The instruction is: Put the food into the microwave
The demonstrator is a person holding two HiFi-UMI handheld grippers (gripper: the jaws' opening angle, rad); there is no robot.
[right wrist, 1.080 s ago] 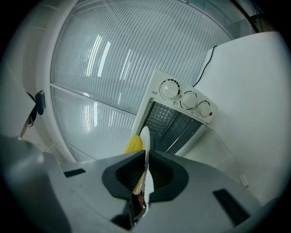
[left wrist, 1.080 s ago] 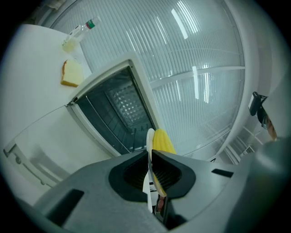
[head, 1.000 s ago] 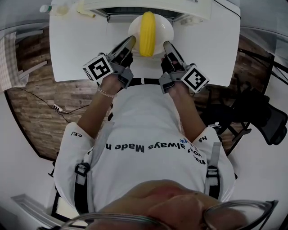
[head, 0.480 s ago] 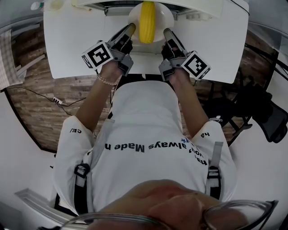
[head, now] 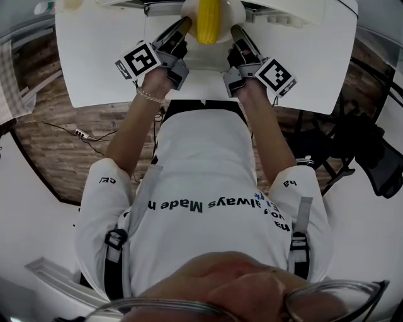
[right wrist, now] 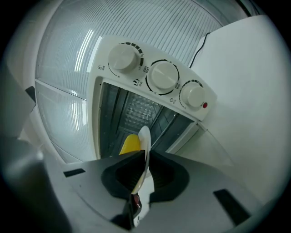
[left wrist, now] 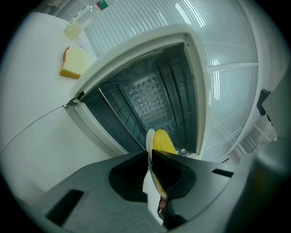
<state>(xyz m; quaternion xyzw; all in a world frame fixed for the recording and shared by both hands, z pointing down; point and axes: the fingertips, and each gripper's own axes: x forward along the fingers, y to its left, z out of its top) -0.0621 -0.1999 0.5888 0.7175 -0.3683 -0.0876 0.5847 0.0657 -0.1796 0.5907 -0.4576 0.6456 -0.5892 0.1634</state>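
Observation:
A yellow corn cob [head: 208,22] lies on a white plate [head: 234,14] held level in front of the open microwave [head: 296,9]. My left gripper [head: 182,26] is shut on the plate's left rim and my right gripper [head: 237,30] is shut on its right rim. In the left gripper view the plate [left wrist: 149,136] runs edge-on between the jaws of the left gripper [left wrist: 150,157], with the corn [left wrist: 163,141] just behind and the dark cavity [left wrist: 145,100] beyond. The right gripper view shows the right gripper [right wrist: 144,166], the plate [right wrist: 144,135] and the corn [right wrist: 129,144] at the cavity mouth.
The microwave door [left wrist: 45,141] lies folded down under the plate. Three knobs [right wrist: 163,75] sit on the control panel beside the cavity. A bread slice [left wrist: 72,62] and a clear bottle [left wrist: 82,18] rest on the white table [head: 101,56] to the left of the microwave.
Both grippers have carried the plate with the corn forward, away from me and closer to the microwave opening. Both grips are unchanged.

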